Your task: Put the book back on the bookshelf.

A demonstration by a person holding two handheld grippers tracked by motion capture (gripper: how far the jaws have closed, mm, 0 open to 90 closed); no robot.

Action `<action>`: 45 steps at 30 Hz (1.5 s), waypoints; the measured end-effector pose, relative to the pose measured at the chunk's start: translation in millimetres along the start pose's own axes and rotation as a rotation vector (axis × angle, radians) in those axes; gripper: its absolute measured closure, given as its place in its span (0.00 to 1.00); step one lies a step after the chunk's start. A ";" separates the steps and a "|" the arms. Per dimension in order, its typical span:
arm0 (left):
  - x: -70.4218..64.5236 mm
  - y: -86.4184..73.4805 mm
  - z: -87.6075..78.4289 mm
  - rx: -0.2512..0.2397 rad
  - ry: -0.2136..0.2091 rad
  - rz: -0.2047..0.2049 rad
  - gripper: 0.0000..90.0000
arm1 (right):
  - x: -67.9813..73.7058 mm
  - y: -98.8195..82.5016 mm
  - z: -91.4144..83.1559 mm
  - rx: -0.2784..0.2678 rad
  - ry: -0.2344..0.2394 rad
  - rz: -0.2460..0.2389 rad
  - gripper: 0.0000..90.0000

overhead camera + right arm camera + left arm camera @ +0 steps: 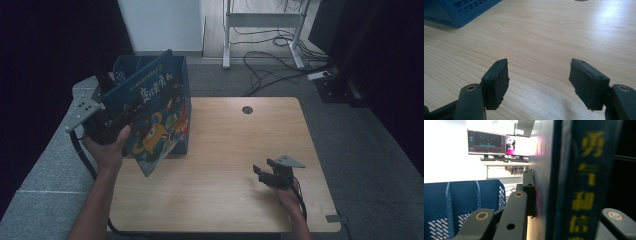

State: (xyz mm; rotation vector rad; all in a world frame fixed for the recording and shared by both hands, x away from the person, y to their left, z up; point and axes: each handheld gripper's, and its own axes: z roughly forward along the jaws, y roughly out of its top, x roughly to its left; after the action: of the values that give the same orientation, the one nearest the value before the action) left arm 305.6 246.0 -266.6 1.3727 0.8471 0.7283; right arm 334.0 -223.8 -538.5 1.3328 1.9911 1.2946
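A blue picture book (155, 120) with an orange creature and yellow characters on its cover hangs tilted over the blue slotted file rack (125, 65). My left gripper (111, 114) is shut on its left edge. In the left gripper view the book's spine (579, 182) stands upright between the jaws, and the rack's perforated walls (461, 195) lie to the left. Low over the wooden table (225, 140), at the front right, my right gripper (260, 172) is open. Its two pads (496, 82) stand wide apart over bare wood.
The rack (456, 10) stands at the table's back left corner. A round cable hole (247, 110) sits near the far edge. Beyond the table, cables (270, 65) lie on the floor around a metal desk frame (262, 20). Monitors (499, 143) stand far off.
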 end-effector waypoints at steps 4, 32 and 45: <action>1.8 1.2 -2.3 -0.004 0.022 0.018 0.92 | 0.5 -0.7 1.0 0.005 -0.003 -0.001 0.34; 23.2 -12.1 9.3 0.013 0.118 -0.009 0.92 | -0.8 -4.7 6.2 0.036 -0.007 0.005 0.34; 25.7 -13.5 33.8 0.038 0.150 0.001 0.92 | -1.2 -4.5 4.7 0.031 -0.010 0.017 0.34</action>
State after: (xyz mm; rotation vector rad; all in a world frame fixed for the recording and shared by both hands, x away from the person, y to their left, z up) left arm 347.2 249.1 -282.1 1.3641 0.9825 0.8274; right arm 335.8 -223.2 -544.9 1.3711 2.0049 1.2670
